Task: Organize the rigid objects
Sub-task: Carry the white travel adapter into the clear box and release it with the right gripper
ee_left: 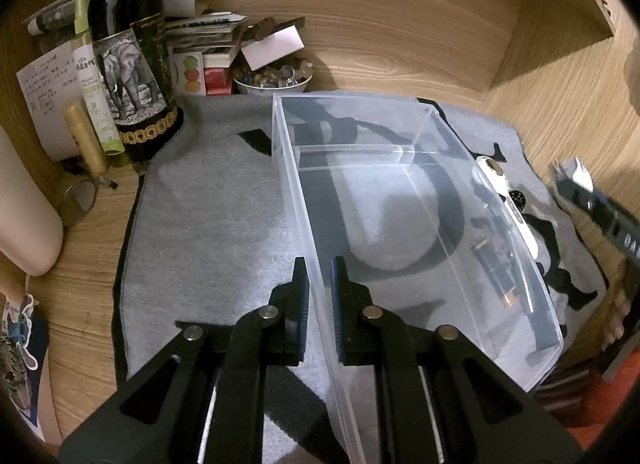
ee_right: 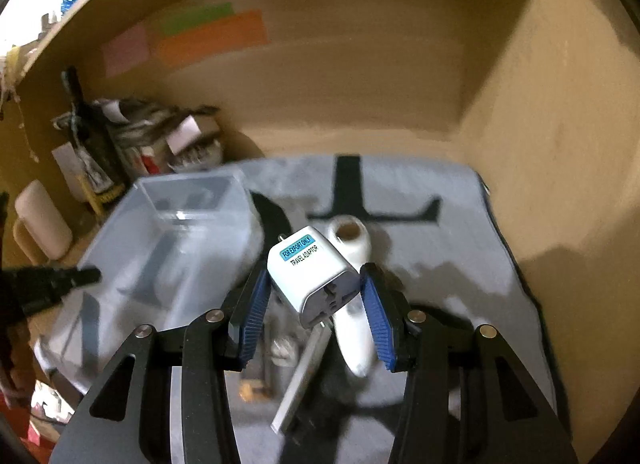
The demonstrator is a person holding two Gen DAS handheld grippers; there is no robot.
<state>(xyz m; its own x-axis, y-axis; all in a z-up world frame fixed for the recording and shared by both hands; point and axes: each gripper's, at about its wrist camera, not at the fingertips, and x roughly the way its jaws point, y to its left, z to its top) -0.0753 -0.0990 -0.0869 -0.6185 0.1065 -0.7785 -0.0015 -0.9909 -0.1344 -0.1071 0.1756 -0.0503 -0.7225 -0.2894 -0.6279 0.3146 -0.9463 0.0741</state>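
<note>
The right wrist view is blurred, so the small things under the right tongs (ee_right: 316, 304) are hard to make out. These tongs hold a white travel adaptor (ee_right: 310, 274) between the blue pads. The left tongs (ee_left: 320, 304) are nearly closed, clamped on the near wall of the clear plastic box (ee_left: 420, 136). A grey cloth (ee_left: 208, 216) covers the wooden desk (ee_left: 400, 36); a dark bottle (ee_left: 128, 48) stands far left of them.

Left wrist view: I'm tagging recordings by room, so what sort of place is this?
Probably a home desk nook or wooden shelf recess, not a lab: wood-grain walls with sticky notes, a wine bottle among piled papers, a bowl of pebbles, and a grey printed cloth as work surface.
</note>
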